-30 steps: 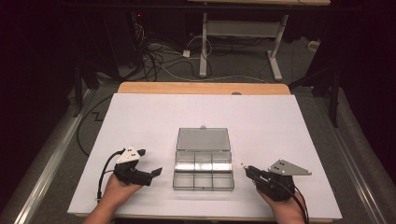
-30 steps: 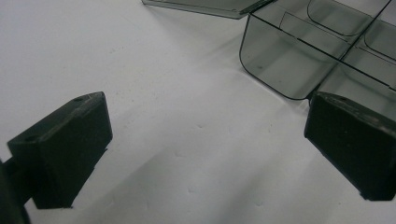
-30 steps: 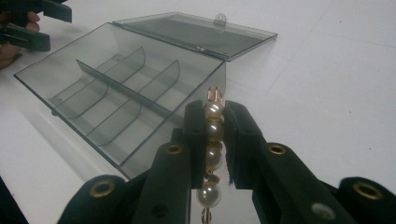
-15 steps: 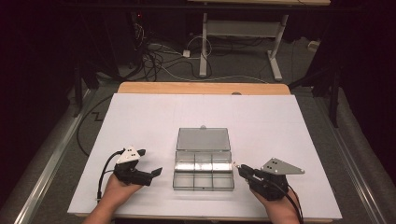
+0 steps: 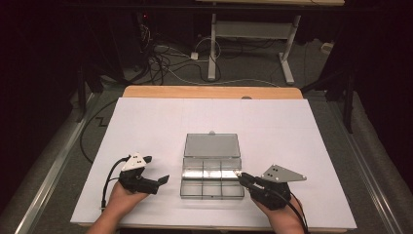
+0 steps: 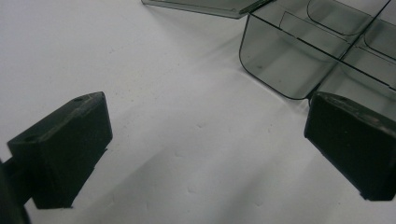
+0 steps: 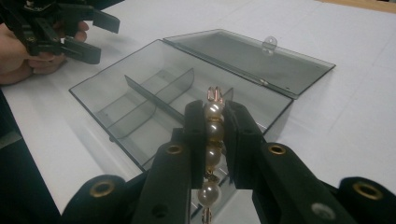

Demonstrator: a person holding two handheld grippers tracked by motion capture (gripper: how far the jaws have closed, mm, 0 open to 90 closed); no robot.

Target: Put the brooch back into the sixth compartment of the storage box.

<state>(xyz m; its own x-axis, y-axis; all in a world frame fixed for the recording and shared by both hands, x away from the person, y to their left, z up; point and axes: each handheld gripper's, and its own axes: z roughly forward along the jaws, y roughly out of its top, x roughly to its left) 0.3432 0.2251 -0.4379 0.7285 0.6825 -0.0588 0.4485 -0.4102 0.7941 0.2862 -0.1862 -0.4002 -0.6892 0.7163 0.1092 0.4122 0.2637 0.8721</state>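
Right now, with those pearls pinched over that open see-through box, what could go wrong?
The string of white pearl beads sits between the narrow pads of the right gripper, so it might slip or swing. Dropped from here, it could miss the clear grey plastic compartment box or straddle a divider.

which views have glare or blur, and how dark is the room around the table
High view: room black beyond the lit white table, with glare on the clear box. Left gripper view: near pads soft and blurred. Right gripper view: pearl string between the right gripper pads fairly sharp, the box lid softer.
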